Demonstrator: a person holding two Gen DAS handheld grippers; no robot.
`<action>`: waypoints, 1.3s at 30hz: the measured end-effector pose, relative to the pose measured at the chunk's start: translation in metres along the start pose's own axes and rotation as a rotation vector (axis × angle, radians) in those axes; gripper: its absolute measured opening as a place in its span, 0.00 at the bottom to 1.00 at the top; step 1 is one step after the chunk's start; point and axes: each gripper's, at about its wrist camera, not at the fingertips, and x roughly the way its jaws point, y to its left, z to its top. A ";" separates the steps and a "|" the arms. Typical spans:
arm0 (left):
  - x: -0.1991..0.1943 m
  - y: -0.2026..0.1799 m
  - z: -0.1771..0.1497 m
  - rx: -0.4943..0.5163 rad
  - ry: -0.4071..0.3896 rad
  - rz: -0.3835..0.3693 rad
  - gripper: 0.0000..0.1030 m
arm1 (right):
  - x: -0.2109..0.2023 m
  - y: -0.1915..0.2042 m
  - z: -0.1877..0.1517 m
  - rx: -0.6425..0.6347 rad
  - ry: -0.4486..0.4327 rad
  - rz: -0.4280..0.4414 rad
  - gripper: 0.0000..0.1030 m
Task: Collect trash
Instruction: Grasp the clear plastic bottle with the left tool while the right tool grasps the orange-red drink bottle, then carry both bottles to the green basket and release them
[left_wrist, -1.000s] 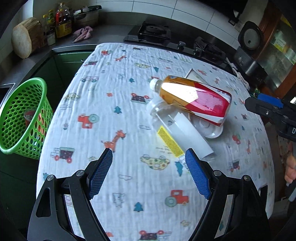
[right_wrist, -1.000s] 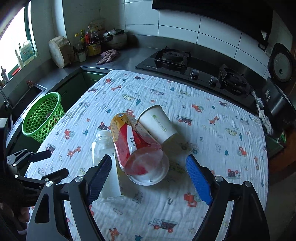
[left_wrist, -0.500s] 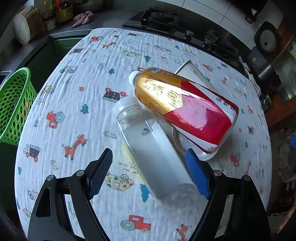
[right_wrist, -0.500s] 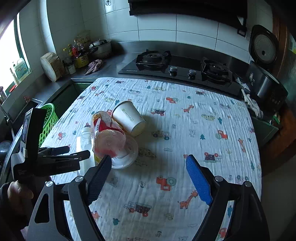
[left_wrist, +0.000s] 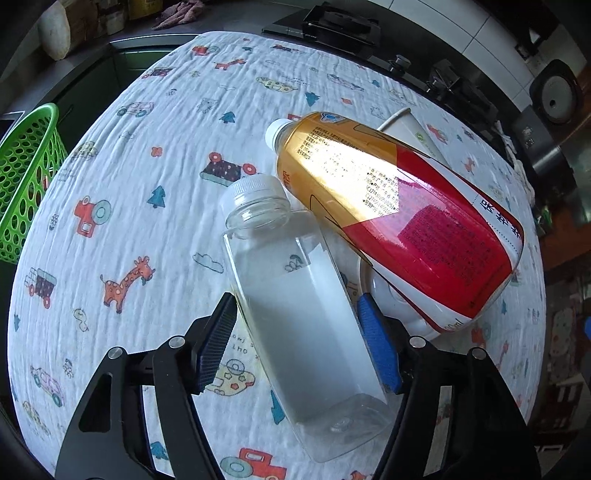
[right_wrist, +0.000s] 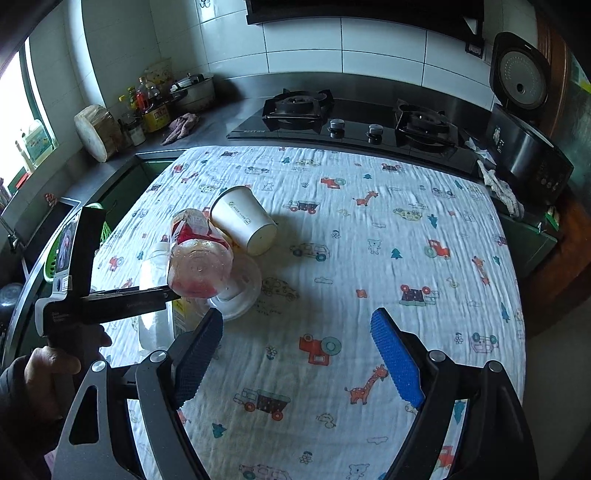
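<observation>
**Left jaws closing round the clear bottle on the patterned cloth**

I see the table (right_wrist: 369, 229) under a white cloth printed with cars and giraffes; behind it runs a dark counter with a gas hob (right_wrist: 354, 114), and a black rice cooker (right_wrist: 524, 122) stands at its right end; a green basket (left_wrist: 26, 177) sits off the table's left edge, well apart from the trash pile. In that pile the red and orange bottle (left_wrist: 399, 214) lies tilted, its base resting on a white lid (right_wrist: 240, 291) and its side against the clear bottle's shoulder, so it crowds my left side; a paper cup (right_wrist: 243, 221) lies on its side just behind it. The clear bottle (left_wrist: 299, 295) lies flat on the cloth, white cap pointing away from me. My left gripper (left_wrist: 295, 347) straddles its lower body and the jaws are closing; the pads look to be at the bottle's sides, though I cannot tell whether they press yet. My right gripper (right_wrist: 295, 362) hangs wide apart over bare cloth, holding nothing, with the pile ahead to its left.
</observation>
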 end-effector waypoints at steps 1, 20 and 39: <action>-0.001 0.000 -0.001 0.013 -0.001 0.001 0.63 | 0.001 0.003 0.002 -0.007 0.002 0.003 0.78; -0.035 0.092 -0.022 0.098 0.007 0.065 0.56 | 0.077 0.108 0.081 -0.256 0.149 0.126 0.70; -0.051 0.157 -0.027 0.094 -0.001 0.040 0.55 | 0.169 0.187 0.082 -0.667 0.329 -0.110 0.70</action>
